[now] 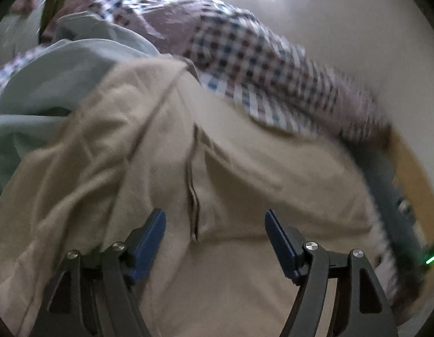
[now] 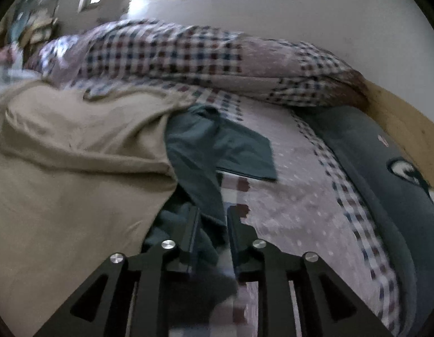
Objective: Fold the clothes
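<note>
A beige garment (image 1: 217,154) lies rumpled on the bed, with a dark seam slit running down its middle. My left gripper (image 1: 215,219) hovers just over it, blue pads spread wide, nothing pinched between them. In the right wrist view the same beige garment (image 2: 62,168) fills the left side. A dark teal garment (image 2: 231,146) lies beside it on the sheet. One strip of the teal cloth runs down between the fingers of my right gripper (image 2: 212,216). Its jaws stand slightly apart and the pads do not visibly press the cloth.
A pale green garment (image 1: 48,84) lies left of the beige one. A bunched checked quilt (image 2: 160,50) runs along the far side of the bed. A dotted, checked sheet (image 2: 287,196) covers the mattress. At the right are a dark grey cushion (image 2: 385,168) and a wooden bed frame (image 2: 408,123).
</note>
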`<state>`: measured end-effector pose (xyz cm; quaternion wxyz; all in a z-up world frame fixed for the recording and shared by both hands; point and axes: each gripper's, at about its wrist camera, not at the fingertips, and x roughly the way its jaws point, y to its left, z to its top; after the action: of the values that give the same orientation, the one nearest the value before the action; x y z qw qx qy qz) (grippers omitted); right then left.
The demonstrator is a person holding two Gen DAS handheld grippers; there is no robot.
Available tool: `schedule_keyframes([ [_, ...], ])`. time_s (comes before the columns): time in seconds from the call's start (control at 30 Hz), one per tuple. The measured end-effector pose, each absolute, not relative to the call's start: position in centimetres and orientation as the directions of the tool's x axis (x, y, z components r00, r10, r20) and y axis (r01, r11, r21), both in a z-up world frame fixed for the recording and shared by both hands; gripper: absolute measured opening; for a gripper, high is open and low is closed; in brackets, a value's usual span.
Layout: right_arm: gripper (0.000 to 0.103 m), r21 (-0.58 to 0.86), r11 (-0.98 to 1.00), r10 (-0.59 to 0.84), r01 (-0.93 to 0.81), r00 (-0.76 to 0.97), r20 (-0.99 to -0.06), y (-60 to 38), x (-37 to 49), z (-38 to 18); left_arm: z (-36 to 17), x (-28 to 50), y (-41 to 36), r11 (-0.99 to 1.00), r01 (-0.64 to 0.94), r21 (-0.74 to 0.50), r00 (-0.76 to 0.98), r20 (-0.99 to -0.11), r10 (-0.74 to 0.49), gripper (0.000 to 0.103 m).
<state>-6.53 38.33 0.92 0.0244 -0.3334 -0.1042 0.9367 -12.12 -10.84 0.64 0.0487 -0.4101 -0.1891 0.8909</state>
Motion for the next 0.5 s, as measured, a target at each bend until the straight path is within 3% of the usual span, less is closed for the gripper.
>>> schedule_keyframes([
  [0.07,0.039,-0.144,-0.989,0.072,0.017,-0.806,-0.588,38.3,-5.0,2.4,0.1,-12.5,-10.3,-0.931,0.093,-0.353,-0.653,-0.727,0.211,0.076],
  [0.17,0.041,-0.107,-0.994,0.043,0.019,-0.837,-0.545,37.6,-3.8,3.4,-0.2,-13.3,-10.1,-0.925,0.14,-0.354,-0.643,-0.743,0.187,0.06],
  [0.23,0.041,-0.099,-0.995,0.038,0.019,-0.843,-0.536,37.1,-3.7,3.1,-0.7,-13.9,-10.2,-0.928,0.179,-0.328,-0.614,-0.774,0.155,0.021],
  [0.3,0.041,-0.091,-0.996,0.031,0.022,-0.842,-0.539,36.8,-3.8,2.6,-1.1,-14.4,-10.4,-0.93,0.207,-0.303,-0.581,-0.803,0.133,0.001],
  [0.5,0.041,-0.156,-0.986,0.036,0.061,-0.833,-0.553,35.8,-5.0,0.4,0.6,-12.9,-12.4,-0.903,0.169,-0.396,-0.615,-0.758,0.217,0.001],
])
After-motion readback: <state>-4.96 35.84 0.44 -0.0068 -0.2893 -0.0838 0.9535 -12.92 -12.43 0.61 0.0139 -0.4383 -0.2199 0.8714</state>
